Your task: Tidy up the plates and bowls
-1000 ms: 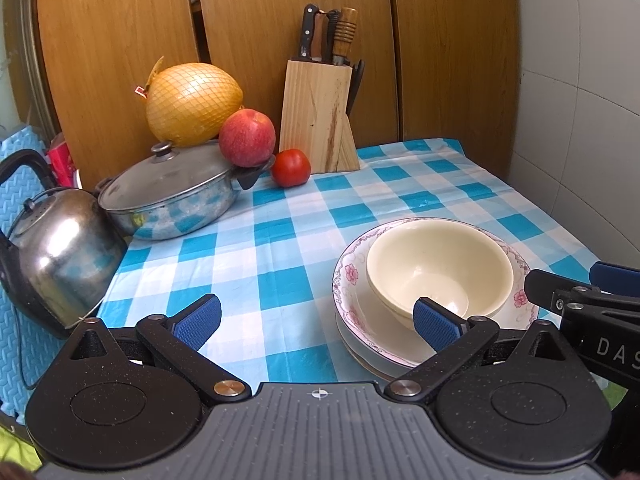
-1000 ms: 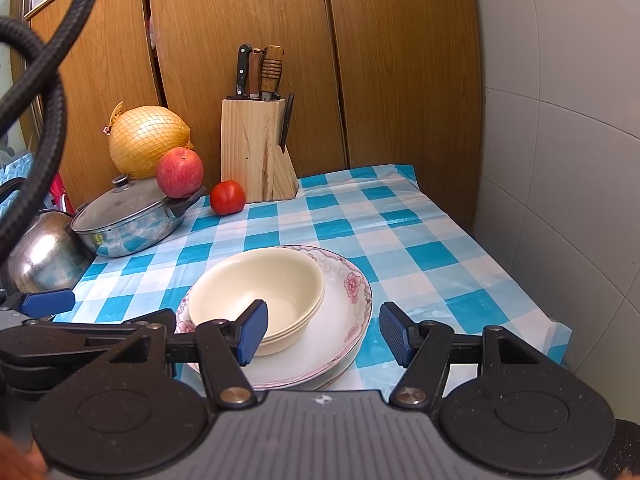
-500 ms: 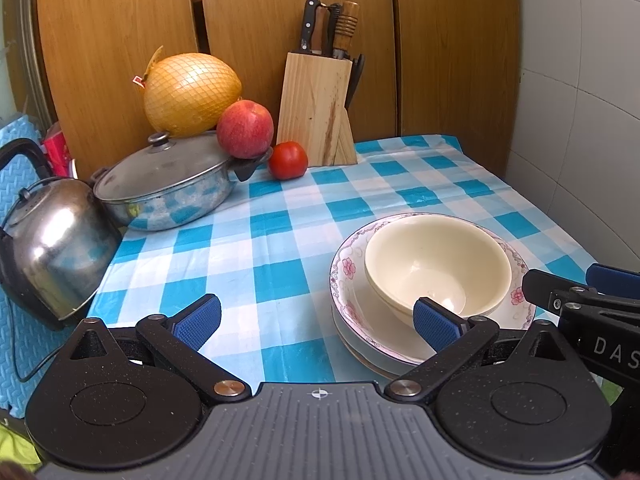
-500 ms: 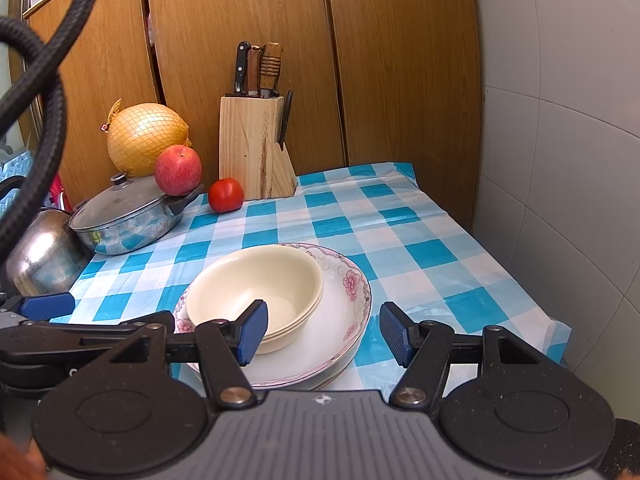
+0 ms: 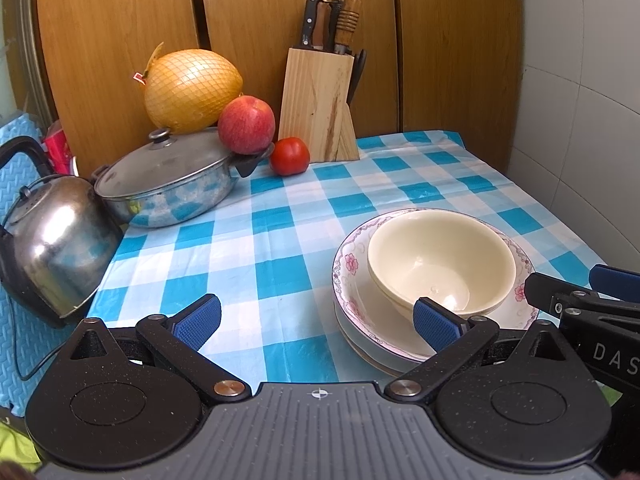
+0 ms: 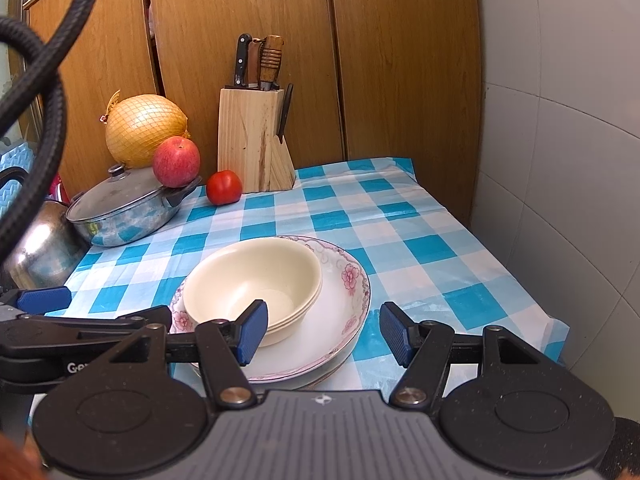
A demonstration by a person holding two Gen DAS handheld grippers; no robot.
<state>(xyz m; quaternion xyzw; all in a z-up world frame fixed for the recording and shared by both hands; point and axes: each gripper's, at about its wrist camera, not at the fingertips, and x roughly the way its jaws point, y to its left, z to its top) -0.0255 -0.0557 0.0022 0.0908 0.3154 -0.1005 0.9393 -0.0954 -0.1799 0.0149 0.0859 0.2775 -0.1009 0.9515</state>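
Right wrist view shows cream bowls (image 6: 256, 280) already nested on the floral plates (image 6: 340, 312) at lower centre, right gripper (image 6: 320, 332) gaping empty, nothing visibly left.

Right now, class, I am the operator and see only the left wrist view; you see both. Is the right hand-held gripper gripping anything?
Observer: No. The right hand-held gripper is open and grips nothing.
Operator: Where is its outer pad?
Observer: That pad shows against bare tablecloth, just past the floral plate rim, on the tiled wall side.
Operator: Is anything hanging near that camera?
Observer: Yes. A black braided cable loops across the upper left of the right wrist view.
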